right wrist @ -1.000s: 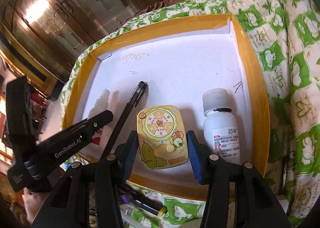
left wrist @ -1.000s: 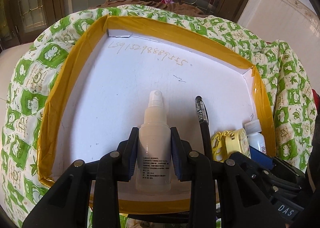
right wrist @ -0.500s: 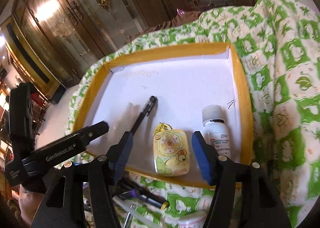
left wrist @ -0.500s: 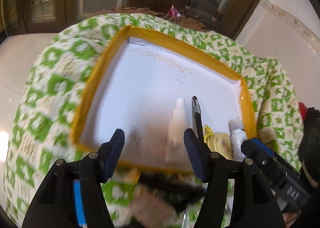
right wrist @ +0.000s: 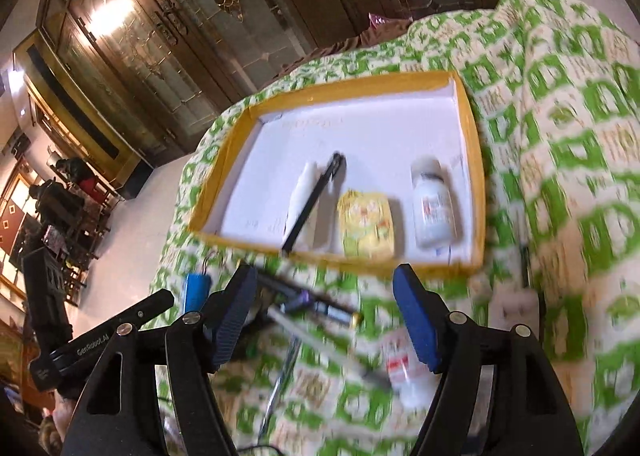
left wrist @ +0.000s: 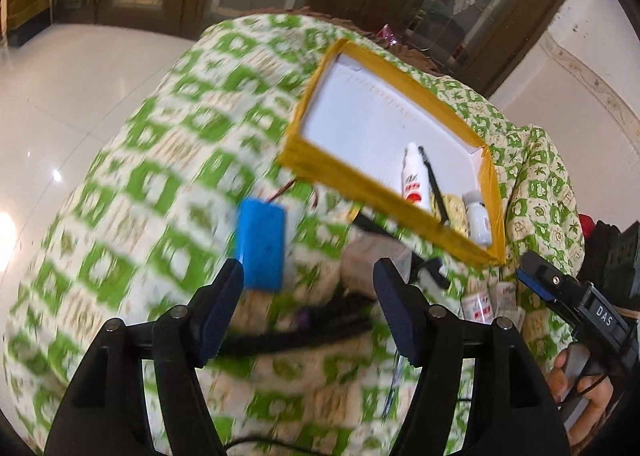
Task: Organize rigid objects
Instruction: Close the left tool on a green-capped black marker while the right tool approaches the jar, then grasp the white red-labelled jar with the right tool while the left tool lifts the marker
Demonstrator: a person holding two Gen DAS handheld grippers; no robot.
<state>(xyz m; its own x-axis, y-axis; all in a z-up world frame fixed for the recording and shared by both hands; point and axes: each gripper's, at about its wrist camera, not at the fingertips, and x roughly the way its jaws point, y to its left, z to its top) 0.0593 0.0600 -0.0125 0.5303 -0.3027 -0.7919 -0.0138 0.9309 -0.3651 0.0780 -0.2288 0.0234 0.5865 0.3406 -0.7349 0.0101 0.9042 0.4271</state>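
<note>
Both grippers, left (left wrist: 308, 306) and right (right wrist: 326, 314), pull back from the tray (right wrist: 216, 191); their jaws have just been opening wide, holding nothing. Spray bottle (left wrist: 414, 179) and yellow case (right wrist: 366, 225) lie in the tray.

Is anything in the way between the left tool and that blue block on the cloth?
Nothing visible blocks it. The blue block lies in the open on the green cloth, just ahead of the left tool, whose jaws have just been opening and hold nothing. The clutter lies off to the right.
</note>
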